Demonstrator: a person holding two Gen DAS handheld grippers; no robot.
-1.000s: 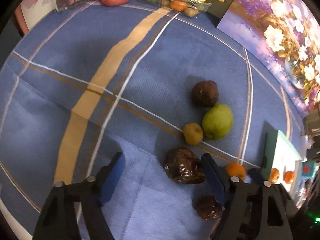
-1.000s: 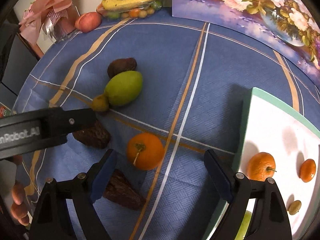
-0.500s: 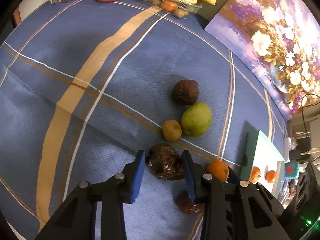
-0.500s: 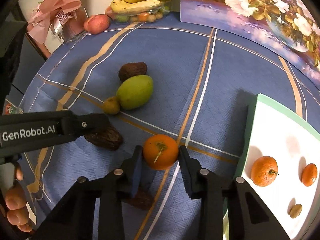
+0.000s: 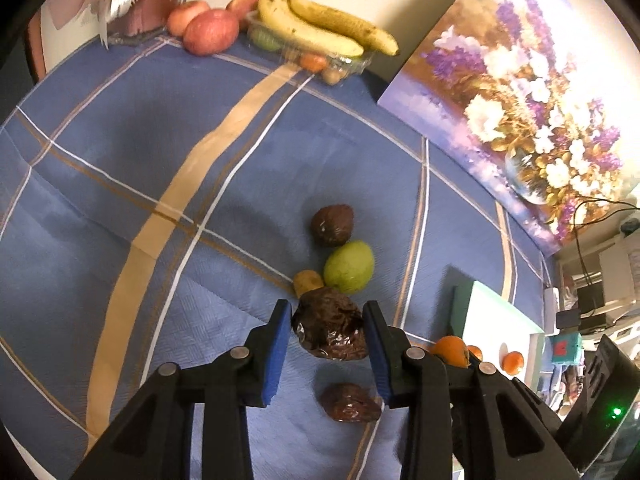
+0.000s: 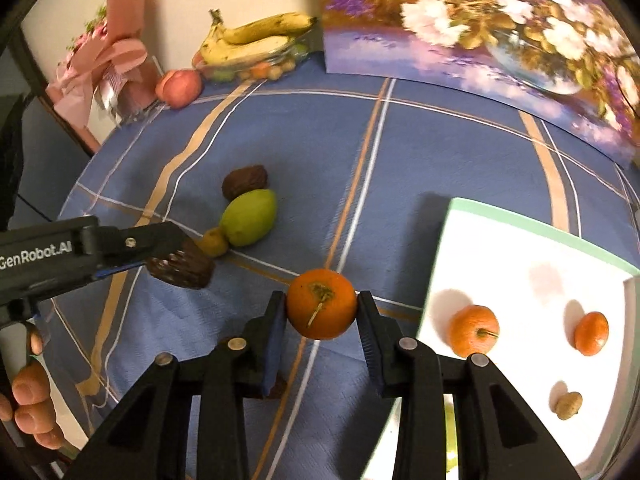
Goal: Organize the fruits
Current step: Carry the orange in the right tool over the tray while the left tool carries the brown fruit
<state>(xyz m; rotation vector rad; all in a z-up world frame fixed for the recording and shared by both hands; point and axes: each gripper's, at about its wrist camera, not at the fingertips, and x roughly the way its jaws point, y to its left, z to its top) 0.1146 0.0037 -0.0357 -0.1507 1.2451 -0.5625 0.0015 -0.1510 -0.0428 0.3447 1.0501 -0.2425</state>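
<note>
Left wrist view shows the left tongs clenched on a wrinkled dark brown fruit, its blue pads having just closed against both flanks; the fruit's long axis runs across the gap from pad to pad, and it hangs clear of the blue plaid cloth on the desk. Right wrist view shows the right tongs, likewise just closed, grasping one orange, stem facing the camera, lifted above the cloth. Two more dark brown fruits lie on the cloth, one below the held one, another farther off, touching a single green fruit; one small yellowish fruit sits against the green one. On the white board with a green edge rest two oranges, a larger and a smaller, plus one small tan fruit. At the far edge stand one bunch of bananas on a clear tray, three red apples and a flower painting.
</note>
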